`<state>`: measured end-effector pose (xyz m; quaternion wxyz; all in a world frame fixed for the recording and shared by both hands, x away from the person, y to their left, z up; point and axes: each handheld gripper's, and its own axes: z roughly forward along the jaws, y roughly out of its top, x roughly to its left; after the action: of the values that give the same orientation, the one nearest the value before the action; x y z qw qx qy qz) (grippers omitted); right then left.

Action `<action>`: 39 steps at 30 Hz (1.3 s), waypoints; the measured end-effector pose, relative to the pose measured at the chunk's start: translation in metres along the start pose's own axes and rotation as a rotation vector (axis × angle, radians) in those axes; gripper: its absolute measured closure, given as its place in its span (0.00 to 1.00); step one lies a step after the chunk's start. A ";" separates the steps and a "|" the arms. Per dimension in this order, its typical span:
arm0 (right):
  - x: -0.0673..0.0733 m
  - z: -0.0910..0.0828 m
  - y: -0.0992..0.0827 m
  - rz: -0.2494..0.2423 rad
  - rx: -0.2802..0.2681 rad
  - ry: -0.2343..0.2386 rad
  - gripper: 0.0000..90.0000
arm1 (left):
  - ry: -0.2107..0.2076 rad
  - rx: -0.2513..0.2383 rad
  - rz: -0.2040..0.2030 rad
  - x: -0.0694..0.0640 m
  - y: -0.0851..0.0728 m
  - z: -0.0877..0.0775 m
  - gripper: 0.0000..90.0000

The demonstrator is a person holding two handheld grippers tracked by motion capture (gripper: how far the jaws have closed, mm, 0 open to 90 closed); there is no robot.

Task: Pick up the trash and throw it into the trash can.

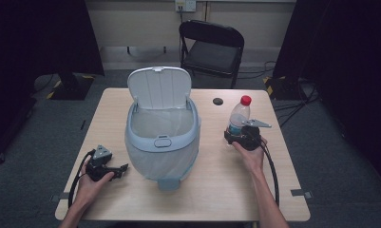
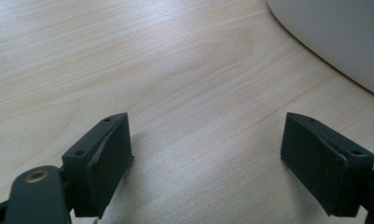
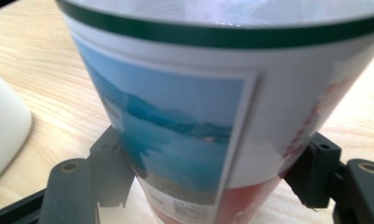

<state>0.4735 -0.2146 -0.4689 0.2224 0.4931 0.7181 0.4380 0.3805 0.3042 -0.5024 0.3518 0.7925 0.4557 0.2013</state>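
Pale-blue bin [image 1: 162, 142] lid up mid-table, right gripper [image 1: 236, 137] jaws pinching bottle [image 1: 238, 115], left gripper [image 1: 117, 170] jaws spread.

High view overhead; gripper views close, low; all share table [image 1: 212, 190].

Bin [image 1: 162, 142] mid-table [image 1: 212, 190]; bottle [image 1: 238, 116] right of it; chair [image 1: 212, 45] behind table.

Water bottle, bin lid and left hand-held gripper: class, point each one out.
Water bottle [image 1: 238, 116], high view, on its clear body above the label.
Bin lid [image 1: 159, 88], high view, on its raised inner face.
Left hand-held gripper [image 2: 205, 158], left gripper view, midway between its fingertips.
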 end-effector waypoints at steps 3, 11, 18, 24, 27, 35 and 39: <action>0.002 -0.006 0.000 0.023 -0.004 0.033 0.31 | 0.000 0.000 0.000 0.000 0.000 0.000 0.17; 0.011 -0.019 0.002 0.033 -0.019 0.110 0.32 | -0.030 0.004 0.034 0.004 0.000 0.001 0.15; 0.023 -0.040 0.002 0.024 -0.043 0.171 0.32 | -0.031 0.006 0.036 0.005 0.001 0.001 0.14; 0.032 -0.059 0.006 0.012 -0.076 0.199 0.32 | -0.021 0.013 0.023 0.005 0.001 0.001 0.10; 0.033 -0.065 0.010 0.011 -0.068 0.217 0.32 | -0.017 0.015 0.024 0.005 0.001 0.001 0.10; 0.042 -0.081 0.021 0.003 -0.096 0.243 0.33 | -0.017 0.015 0.023 0.005 0.001 0.001 0.10; 0.049 -0.094 0.030 -0.011 -0.130 0.268 0.33 | -0.012 0.017 0.019 0.005 0.001 0.001 0.09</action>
<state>0.3985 -0.2051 -0.3891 0.1584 0.4106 0.7141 0.5444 0.3846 0.3080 -0.5028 0.3458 0.8010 0.4477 0.1958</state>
